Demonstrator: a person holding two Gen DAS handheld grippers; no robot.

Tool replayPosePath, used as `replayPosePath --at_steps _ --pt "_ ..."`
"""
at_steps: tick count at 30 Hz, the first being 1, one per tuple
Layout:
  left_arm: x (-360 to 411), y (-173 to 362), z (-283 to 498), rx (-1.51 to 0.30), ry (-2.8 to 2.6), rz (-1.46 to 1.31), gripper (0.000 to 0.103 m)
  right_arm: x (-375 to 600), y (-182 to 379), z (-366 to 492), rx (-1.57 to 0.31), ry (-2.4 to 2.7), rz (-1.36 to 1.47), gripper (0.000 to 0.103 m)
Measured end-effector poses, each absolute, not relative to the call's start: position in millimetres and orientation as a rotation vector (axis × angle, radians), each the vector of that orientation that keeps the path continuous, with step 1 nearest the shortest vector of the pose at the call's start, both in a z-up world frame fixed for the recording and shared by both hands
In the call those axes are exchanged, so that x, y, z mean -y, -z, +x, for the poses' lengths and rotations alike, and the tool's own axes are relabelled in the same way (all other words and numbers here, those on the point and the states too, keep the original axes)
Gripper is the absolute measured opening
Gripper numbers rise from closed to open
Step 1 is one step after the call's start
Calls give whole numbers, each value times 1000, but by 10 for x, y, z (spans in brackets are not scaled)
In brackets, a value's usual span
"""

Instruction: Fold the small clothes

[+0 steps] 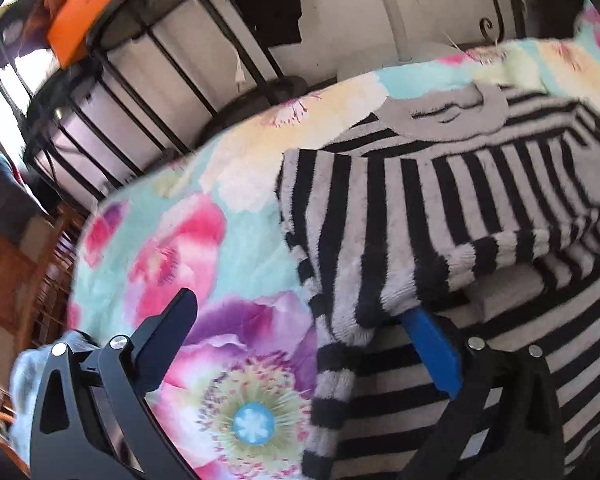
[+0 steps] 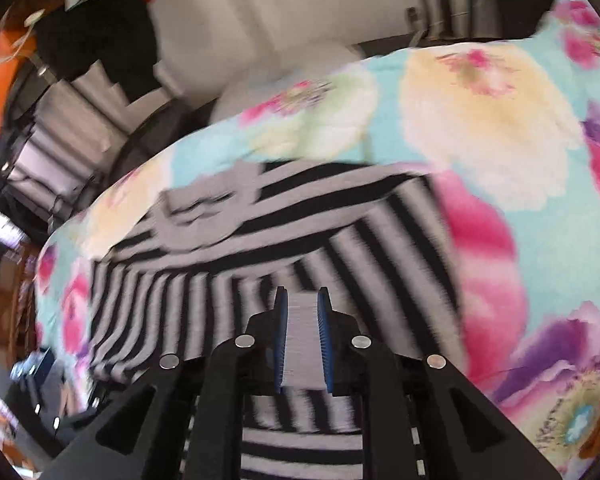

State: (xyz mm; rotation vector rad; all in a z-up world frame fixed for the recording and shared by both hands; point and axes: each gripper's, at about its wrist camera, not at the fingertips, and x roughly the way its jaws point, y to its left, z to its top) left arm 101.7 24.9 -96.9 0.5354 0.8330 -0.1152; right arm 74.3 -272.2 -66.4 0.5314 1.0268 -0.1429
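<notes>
Spread across the bed was a floral blanket, with a black metal rack standing beyond it. From the left wrist view, the striped sweater lay on the blanket, one sleeve folded over its body; the left gripper stood wide apart, its blue pad under that folded edge. From the right wrist view, the right gripper had its fingers nearly together, pinching a fold of the sweater.

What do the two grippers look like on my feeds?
Both are alike: the left gripper and right gripper have matte black angular frames with triangular cut-outs, round silver bolt heads at the joints, and blue pads lining the jaws. No cables, markings or sleeves show.
</notes>
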Motion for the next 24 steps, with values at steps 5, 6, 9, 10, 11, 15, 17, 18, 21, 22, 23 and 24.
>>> replayPosePath --at_steps 5,6,9,10,11,15,17,18,21,22,23,24 --pt "-249 1048 997 -947 269 470 98 2562 965 829 -1157 115 464 14" --pt "-231 1070 927 -926 274 507 98 2575 1034 822 -1180 129 466 13" --pt "-247 985 846 -863 248 515 98 2699 1159 784 -1197 124 538 6" --pt "-266 921 859 -851 235 490 98 2712 1158 792 -1199 124 549 6" --pt "-298 836 898 -837 213 447 98 2711 1149 799 -1202 127 552 6" --pt "-320 845 1219 -919 143 363 98 2633 1063 802 -1163 141 522 12" --pt "-280 1031 1320 -961 106 425 98 2548 996 848 -1124 120 484 13" --pt "-239 1190 1355 -986 75 496 99 2521 962 873 -1112 107 468 13" --pt "-216 1429 1340 -991 55 580 99 2446 1021 1002 -1135 98 439 20" --pt "-211 1419 1329 -979 55 586 99 2448 1100 1040 -1166 106 435 23" --pt "-188 1397 1328 -976 55 606 99 2455 1193 1075 -1193 105 436 22" --pt "-174 1361 1313 -966 49 614 99 2461 1231 1085 -1187 105 437 21"
